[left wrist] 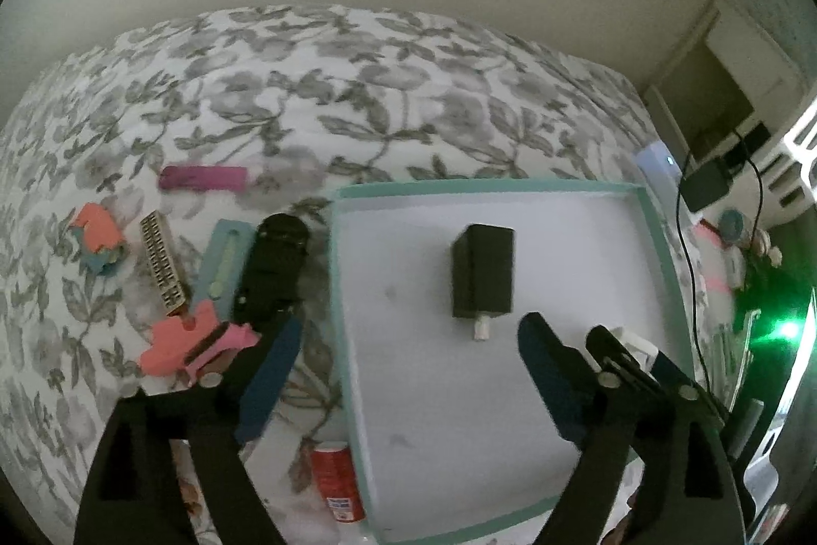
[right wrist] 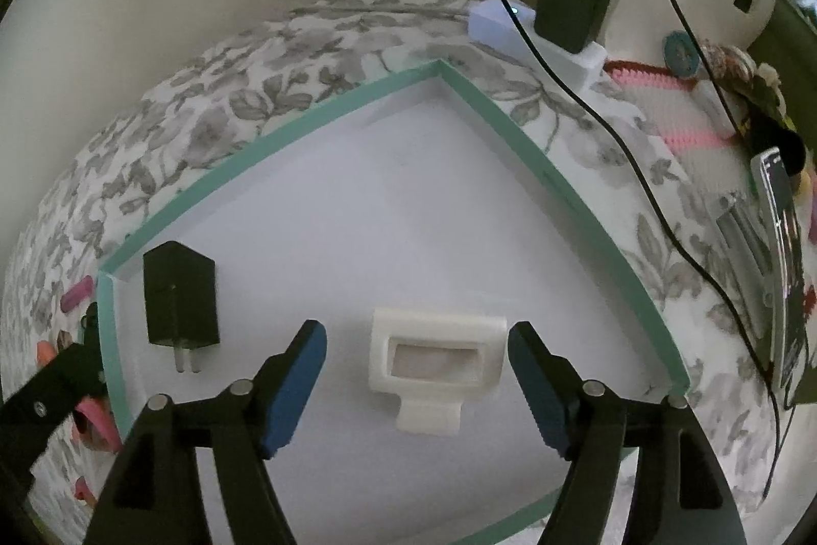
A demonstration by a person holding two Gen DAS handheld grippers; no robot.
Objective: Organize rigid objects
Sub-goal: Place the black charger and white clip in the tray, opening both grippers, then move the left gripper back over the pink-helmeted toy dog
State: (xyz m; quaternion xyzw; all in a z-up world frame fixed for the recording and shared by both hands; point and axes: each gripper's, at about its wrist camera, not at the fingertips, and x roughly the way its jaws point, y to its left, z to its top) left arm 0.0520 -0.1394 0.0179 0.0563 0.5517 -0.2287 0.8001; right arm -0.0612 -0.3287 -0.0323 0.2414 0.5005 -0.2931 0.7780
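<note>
Left wrist view first: the left gripper point(left wrist: 408, 361) hangs released over the near-left part of the teal-rimmed tray point(left wrist: 341, 300), its jaws spread wide with nothing between them; one blue pad sits outside the tray's left rim over the floral bedspread point(left wrist: 357, 95), the other inside the tray. A black plug adapter point(left wrist: 482, 271) lies on the tray floor beyond the pads, prongs toward the camera, clear of both pads. Left of the tray, still on the bedspread, wait a black tool point(left wrist: 273, 261), a pale blue strip point(left wrist: 224, 264), a metal comb-like piece point(left wrist: 162, 261), pink clips point(left wrist: 194, 340), an orange piece point(left wrist: 97, 231), a magenta bar point(left wrist: 201, 178) and, near the tray's front-left corner, a red can point(left wrist: 337, 478). The risk here, as I judge it, is the straddling pad catching the tray rim on a sideways move and shoving or tipping the tray on soft bedding. Right wrist view: the right gripper point(right wrist: 416, 369) is likewise released, pads flanking a white plastic holder point(right wrist: 434, 363) that lies on the tray floor near the tray's front-right side, apparently not pressed. The adapter point(right wrist: 178, 302) sits by the tray's left corner. Pulling away crooked could drag the holder along; the black cable point(right wrist: 658, 197) right of the tray could snag an arm.
</note>
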